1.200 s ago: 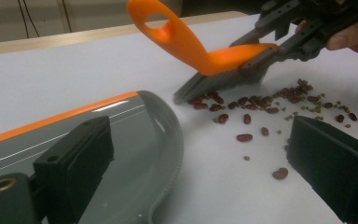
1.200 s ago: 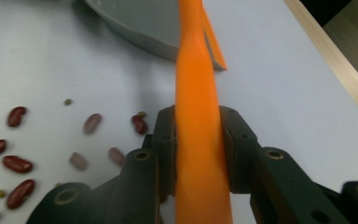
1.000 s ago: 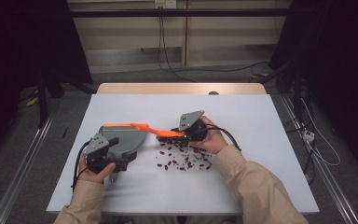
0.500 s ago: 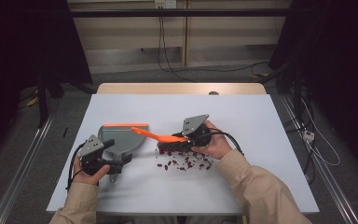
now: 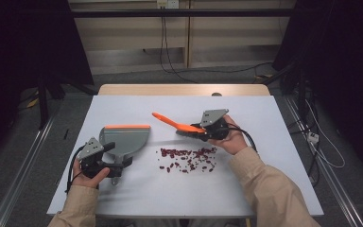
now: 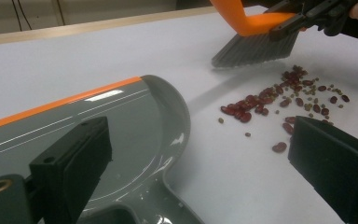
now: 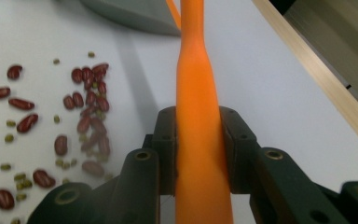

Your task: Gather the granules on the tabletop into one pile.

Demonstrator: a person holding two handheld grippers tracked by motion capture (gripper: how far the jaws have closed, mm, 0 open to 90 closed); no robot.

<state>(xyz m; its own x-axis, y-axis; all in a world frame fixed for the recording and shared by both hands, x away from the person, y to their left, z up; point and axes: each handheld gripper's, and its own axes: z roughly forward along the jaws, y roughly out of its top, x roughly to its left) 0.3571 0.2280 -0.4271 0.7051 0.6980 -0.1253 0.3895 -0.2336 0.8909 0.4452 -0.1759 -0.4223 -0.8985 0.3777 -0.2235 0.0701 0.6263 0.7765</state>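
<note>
I am clamping my right gripper [image 5: 199, 134] tight on the orange handle of the brush [image 7: 199, 116]; the pads are pressing it from both sides. Since a second ago I have been carrying the brush away from the dustpan [image 5: 124, 140], to the far right side of the beans [image 5: 187, 158], and its bristles are now hanging just above the table behind the pile. The pan has also slid left, so it is now lying well apart from the beans with its orange lip facing away from them. My left gripper [image 5: 118, 164] is sitting at the pan's handle, but in its own view the jaws are standing wide with nothing between the pads. I judge I am setting up a sweep, yet the pan is needing to be turned toward the beans first.
</note>
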